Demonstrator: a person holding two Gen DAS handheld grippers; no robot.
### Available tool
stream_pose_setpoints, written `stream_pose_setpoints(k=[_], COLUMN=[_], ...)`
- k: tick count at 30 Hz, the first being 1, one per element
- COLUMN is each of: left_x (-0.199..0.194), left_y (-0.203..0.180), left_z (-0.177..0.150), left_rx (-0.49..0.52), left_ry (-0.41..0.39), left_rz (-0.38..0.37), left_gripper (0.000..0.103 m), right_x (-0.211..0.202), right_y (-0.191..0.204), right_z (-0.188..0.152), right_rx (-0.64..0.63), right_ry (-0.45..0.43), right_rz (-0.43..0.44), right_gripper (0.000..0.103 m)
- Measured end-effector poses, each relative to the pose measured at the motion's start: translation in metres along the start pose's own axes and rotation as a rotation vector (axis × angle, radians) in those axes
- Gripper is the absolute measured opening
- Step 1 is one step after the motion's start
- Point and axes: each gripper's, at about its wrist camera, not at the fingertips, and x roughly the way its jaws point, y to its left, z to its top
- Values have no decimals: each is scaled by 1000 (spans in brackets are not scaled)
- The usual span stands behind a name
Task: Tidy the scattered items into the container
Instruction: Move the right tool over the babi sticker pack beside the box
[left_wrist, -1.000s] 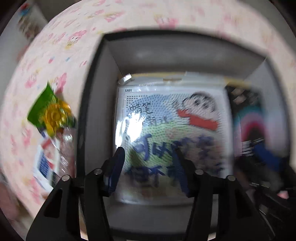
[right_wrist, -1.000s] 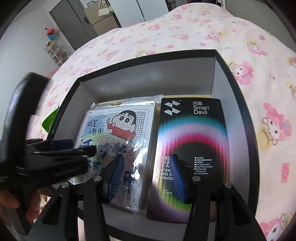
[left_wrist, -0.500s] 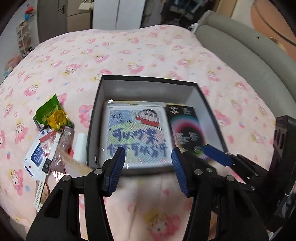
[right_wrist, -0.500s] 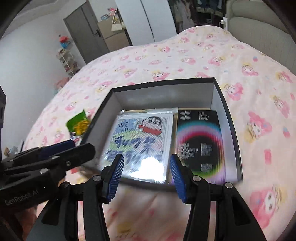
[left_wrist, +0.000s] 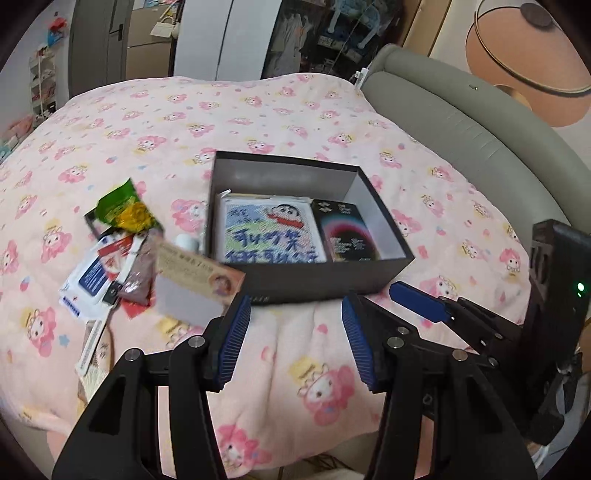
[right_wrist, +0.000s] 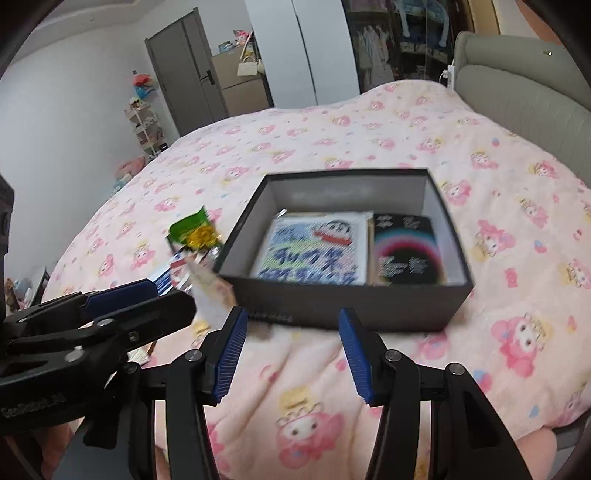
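Observation:
A black open box (left_wrist: 314, 284) (right_wrist: 332, 306) stands on the pink bed. In it lie a cartoon bead pack (left_wrist: 271, 234) (right_wrist: 314, 251) and a black screen-protector box (left_wrist: 345, 230) (right_wrist: 406, 247). Left of the box lies a heap of loose items: a green-yellow packet (left_wrist: 123, 208) (right_wrist: 194, 230), white-blue packets (left_wrist: 92, 275), a brown sachet (left_wrist: 138, 269) and a beige card (left_wrist: 195, 275). My left gripper (left_wrist: 293, 341) is open and empty, held back from the box's near side. My right gripper (right_wrist: 291, 350) is open and empty, also in front of the box.
The pink patterned bedspread (left_wrist: 280, 110) covers the bed. A grey padded headboard (left_wrist: 461, 122) runs along the right. A door and wardrobes (right_wrist: 207, 74) stand at the back. The right gripper shows at the right of the left wrist view (left_wrist: 480, 325).
Both grippers have pulled back and up from inside the box to well in front of it. The whole box and the heap of items have come into view.

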Motion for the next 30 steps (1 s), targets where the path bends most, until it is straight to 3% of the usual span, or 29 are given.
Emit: stream_pose_setpoints(k=[4,14,23,30], left_x=[-7,17,66,97], left_y=[24,93,145,162], left_z=[-19,-57,-57,-54], left_rx=[-49,-211,-287,-299], left_ry=[-5,8,13,-17], left_rz=[-15,69,97,35], left_gripper=[52,50,47,46], right_x=[7,42,113,167], right_y=[15,42,27,20], right_z=[-15,-38,-30,-22], right_rx=[-4,-19,-12,-1], right_ry=[22,100,170,224], right_rz=[30,72,-75,-108], right_gripper=[48,47,47,46])
